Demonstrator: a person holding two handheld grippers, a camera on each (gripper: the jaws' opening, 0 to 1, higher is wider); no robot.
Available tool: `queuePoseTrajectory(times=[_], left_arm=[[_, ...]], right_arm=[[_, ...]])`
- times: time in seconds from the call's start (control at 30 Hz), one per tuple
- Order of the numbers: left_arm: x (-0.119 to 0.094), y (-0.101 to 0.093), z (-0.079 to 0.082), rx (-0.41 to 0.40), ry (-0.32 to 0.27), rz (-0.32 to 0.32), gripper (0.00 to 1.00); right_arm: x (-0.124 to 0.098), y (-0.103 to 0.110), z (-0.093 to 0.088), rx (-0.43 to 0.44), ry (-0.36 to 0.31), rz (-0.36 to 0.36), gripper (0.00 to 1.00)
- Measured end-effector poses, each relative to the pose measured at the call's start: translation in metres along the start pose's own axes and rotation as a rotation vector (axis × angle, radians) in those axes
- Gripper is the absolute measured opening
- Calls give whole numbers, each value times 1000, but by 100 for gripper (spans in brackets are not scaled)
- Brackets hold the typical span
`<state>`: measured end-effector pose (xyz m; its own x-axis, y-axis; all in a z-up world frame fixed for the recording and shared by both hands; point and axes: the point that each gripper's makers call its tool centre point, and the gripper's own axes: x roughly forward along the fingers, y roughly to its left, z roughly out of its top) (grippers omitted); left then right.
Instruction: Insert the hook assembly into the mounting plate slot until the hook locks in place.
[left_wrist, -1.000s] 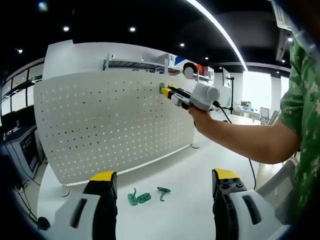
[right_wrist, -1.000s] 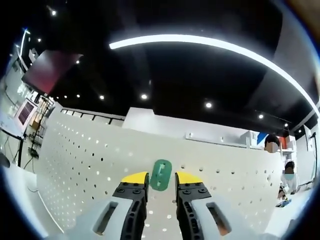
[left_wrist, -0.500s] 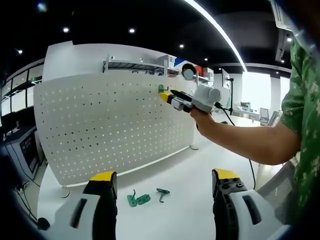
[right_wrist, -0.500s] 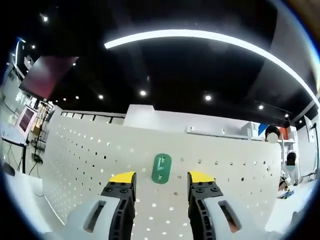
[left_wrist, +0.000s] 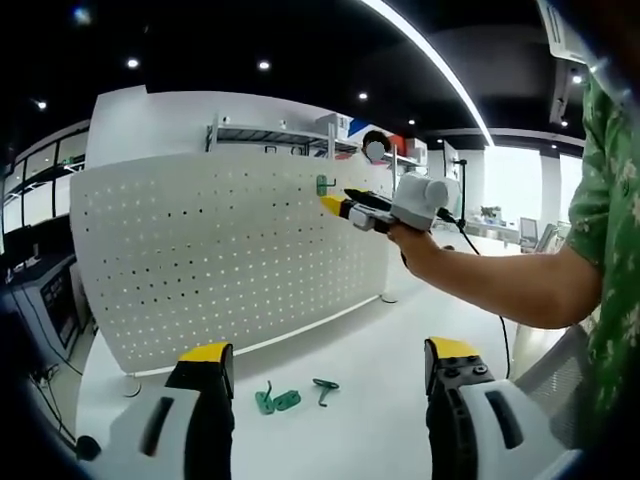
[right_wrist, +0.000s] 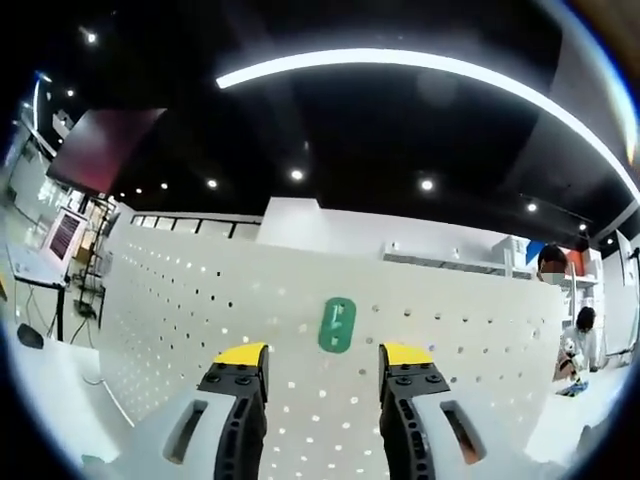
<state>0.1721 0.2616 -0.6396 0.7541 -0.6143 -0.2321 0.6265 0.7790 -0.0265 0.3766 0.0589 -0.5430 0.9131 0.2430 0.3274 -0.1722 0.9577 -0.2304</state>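
We see the green hook assembly (right_wrist: 337, 324) seated on the white perforated mounting plate (right_wrist: 200, 330), up near its top edge, with nothing gripping it. In the right gripper view the right claw (right_wrist: 323, 358) stands wide, its yellow-tipped jaws parted to either side below the hook and clear of it. A second ago those jaws were narrow and the hook sat right between their tips; half a second ago they had already spread, and now the plate looks a little farther off, so the claw has drawn back slightly.

In the left gripper view the right claw (left_wrist: 336, 204) shows at the end of a person's forearm (left_wrist: 480, 285), just beside the hook assembly (left_wrist: 324, 184) on the mounting plate (left_wrist: 200, 260). Earlier its tips were at the hook; now they sit a bit to the right of it and apart from it.

The left claw (left_wrist: 325, 362) hangs wide over the white counter (left_wrist: 380, 350), holding nothing, as before. On the counter, in front of the plate, lie three spare green hooks (left_wrist: 288, 397), unmoved.
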Motion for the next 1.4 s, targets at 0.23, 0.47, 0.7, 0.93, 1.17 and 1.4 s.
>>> queuePoseTrajectory(times=[0.23,0.47,0.7,0.93,1.17,1.4], left_arm=[[-3,-2,-2,-2,-2,-3,80],[-6,-3,-4,-3,-2,-2,80],[-10,-4,-9,-8,0,2,80],[-14,-3,-12,-10,1,10,80],[-17,-4,-12,-10,-6,14,80],[-20,-7,-15,-10,-3,13,80]], right_arm=[[-8,1,4,-1,12,11,46],[-19,6,6,-6,25,24,46],[-32,18,4,-14,49,56,46],[-42,30,3,-18,64,85,46],[-55,42,-3,-18,87,113,46],[-71,53,-11,-17,120,140,46]])
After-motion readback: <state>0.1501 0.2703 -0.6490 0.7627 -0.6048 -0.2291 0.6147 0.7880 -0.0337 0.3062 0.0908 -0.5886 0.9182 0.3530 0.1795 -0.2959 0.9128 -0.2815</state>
